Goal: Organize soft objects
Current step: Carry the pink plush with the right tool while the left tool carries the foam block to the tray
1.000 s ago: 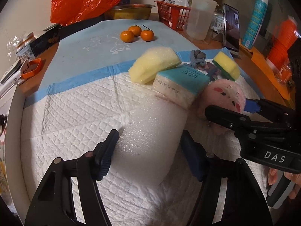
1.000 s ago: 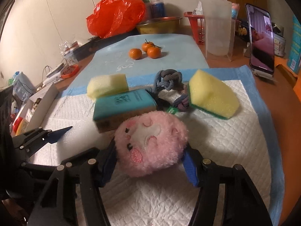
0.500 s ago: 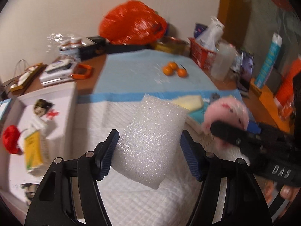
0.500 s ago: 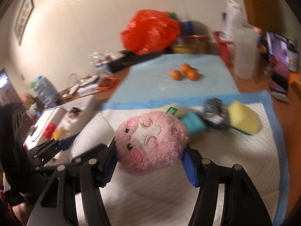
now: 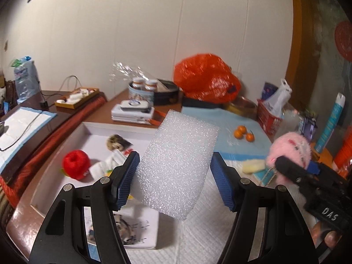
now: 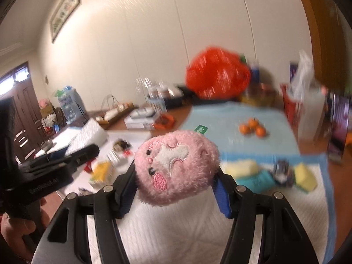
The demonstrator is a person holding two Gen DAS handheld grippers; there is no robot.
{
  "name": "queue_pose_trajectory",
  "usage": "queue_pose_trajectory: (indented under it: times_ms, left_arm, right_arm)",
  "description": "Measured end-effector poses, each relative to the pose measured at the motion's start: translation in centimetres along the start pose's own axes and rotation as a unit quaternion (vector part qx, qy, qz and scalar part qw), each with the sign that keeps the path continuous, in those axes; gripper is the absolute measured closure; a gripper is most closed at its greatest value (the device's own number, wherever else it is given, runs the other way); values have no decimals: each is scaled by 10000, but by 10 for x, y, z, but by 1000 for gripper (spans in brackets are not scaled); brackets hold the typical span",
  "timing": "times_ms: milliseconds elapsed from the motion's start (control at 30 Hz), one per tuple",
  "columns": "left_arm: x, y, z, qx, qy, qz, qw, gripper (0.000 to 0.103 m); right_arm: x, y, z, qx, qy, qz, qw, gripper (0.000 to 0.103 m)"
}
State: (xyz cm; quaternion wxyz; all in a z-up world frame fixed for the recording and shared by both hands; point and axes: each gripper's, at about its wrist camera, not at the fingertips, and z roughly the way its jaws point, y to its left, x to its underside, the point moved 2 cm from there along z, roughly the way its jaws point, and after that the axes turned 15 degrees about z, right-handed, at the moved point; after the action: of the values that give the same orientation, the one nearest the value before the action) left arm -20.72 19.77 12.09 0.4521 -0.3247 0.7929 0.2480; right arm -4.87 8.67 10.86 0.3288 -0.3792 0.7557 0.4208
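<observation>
while both toys are held up off the white pad point(image 5: 198, 226), one white box point(image 5: 88, 129) is seen at the left with one red yarn ball point(image 5: 76, 164) inside. one white foam block point(image 5: 178, 165) is squeezed by the left gripper point(image 5: 175, 181). one pink plush ball point(image 6: 176, 165) is squeezed by the right gripper point(image 6: 176, 191). three oranges point(image 5: 243, 133) are counted. other box things are blurred.
</observation>
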Motion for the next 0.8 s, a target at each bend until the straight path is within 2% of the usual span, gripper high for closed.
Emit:
queue_pose_trajectory:
  times_ms: [200,400,600,800]
  left_arm:
    - [-11,21,-35,-344,-574,-34,9977,36]
    - [-23,35,-67,-511,-1039,12,9933,36]
    - [-16,45,-66,-451,-931,-64,9946,36]
    - [-16,53,-69,-469,-932,-123,9945,36]
  right_arm:
    - [-21,25,-26,-271,-794,-101,9964,41]
    - [-39,33,-40,-511,-1223,-17,9912,41]
    - [-29,40,-31,-632,-995,44,9930,41]
    - [-25,51,-33,-671,-981,-39,9929,41]
